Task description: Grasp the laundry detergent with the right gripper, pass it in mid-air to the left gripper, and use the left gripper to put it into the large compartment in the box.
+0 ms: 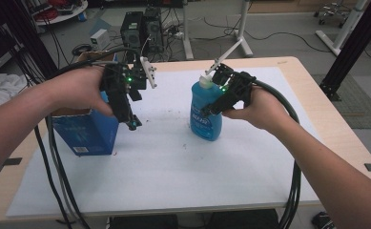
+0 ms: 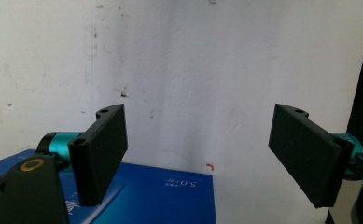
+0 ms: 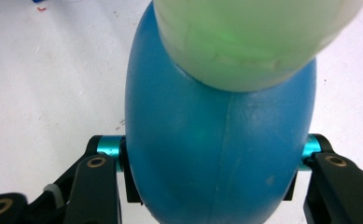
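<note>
Blue plastic fills the right gripper view: the bottle (image 3: pixel 216 154) sits pinched between the right gripper (image 1: pixel 220 98) fingers, standing at centre frame on the white mat (image 1: pixel 173 167) over the desk (image 1: pixel 316 109). Gripping looks done; lifting or moving it remains, I'd judge. The left gripper (image 2: pixel 198 154) fingers are spread on nothing, over the blue box (image 1: pixel 90 133). Only the high view reveals the bottle's white cap (image 1: pixel 205 79).

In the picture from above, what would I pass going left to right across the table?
Blue box → left gripper, jaws apart with nothing between them → blue bottle, standing upright on the white mat → right gripper, clamped on the bottle.
</note>
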